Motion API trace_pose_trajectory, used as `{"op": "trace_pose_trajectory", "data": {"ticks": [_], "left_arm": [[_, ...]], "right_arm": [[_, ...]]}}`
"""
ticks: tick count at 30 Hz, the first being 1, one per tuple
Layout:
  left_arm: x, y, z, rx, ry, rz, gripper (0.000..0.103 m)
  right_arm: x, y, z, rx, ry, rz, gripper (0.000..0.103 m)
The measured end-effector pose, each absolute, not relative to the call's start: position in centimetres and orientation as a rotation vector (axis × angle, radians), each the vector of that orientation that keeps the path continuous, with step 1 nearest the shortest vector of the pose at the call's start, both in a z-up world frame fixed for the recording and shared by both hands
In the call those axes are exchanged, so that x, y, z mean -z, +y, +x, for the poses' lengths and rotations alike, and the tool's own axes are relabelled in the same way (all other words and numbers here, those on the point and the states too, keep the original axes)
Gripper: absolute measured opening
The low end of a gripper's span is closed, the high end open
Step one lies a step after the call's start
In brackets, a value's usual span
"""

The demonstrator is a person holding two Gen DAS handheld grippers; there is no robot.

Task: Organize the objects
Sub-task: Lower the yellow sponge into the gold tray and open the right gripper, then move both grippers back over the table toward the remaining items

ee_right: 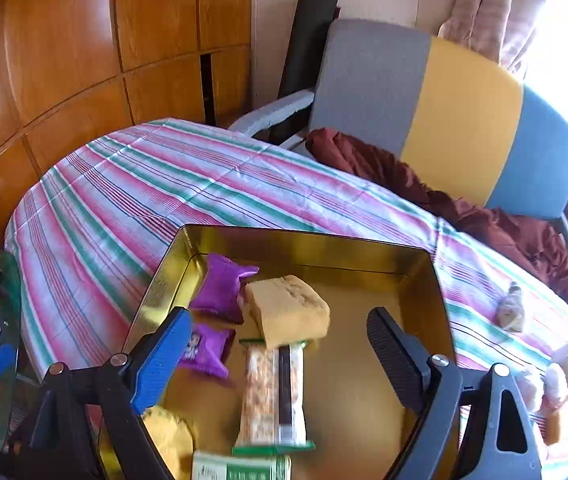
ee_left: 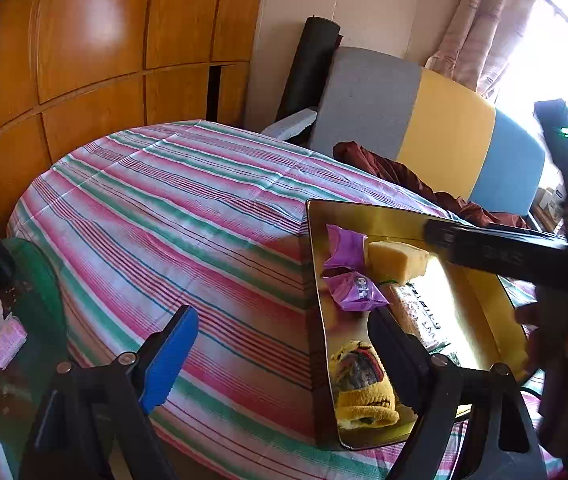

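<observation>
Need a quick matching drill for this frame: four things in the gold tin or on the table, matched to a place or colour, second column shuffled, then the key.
Things:
1. purple snack packets
2. yellow sponge block
3. long snack bar
4. small dark wrapped item

Descriptions:
A. clear wrapper with green ends, lying lengthwise in the gold tin
B. outside the tin, on the striped tablecloth to its right
C. against the tin's far left corner
D. pale, porous, resting on the far end of the bar

Pairs: 1-C, 2-D, 3-A, 4-B
</observation>
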State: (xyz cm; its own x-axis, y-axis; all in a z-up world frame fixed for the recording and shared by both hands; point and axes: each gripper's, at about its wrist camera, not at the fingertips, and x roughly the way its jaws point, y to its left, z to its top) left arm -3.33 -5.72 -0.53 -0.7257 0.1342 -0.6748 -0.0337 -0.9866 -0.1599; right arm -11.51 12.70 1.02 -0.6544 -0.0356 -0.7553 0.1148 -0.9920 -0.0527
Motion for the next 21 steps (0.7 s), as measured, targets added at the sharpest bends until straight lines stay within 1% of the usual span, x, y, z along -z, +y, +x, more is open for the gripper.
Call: {"op": "trace_pose_trajectory", "data": {"ticks": [10, 21], "left_arm": [[0.3, -4.0, -2.2, -2.783, -0.17, -1.118, 0.091], [-0.3, 0.4, -1.5, -2.699, -0.077, -1.109, 0.093]], "right_arm": [[-4.0, 14.4, -5.5, 2.876, 0.194, 1.167, 0.091], [-6.7, 18.9, -0.9, 3.005, 0.142, 1.093, 0.091]]}}
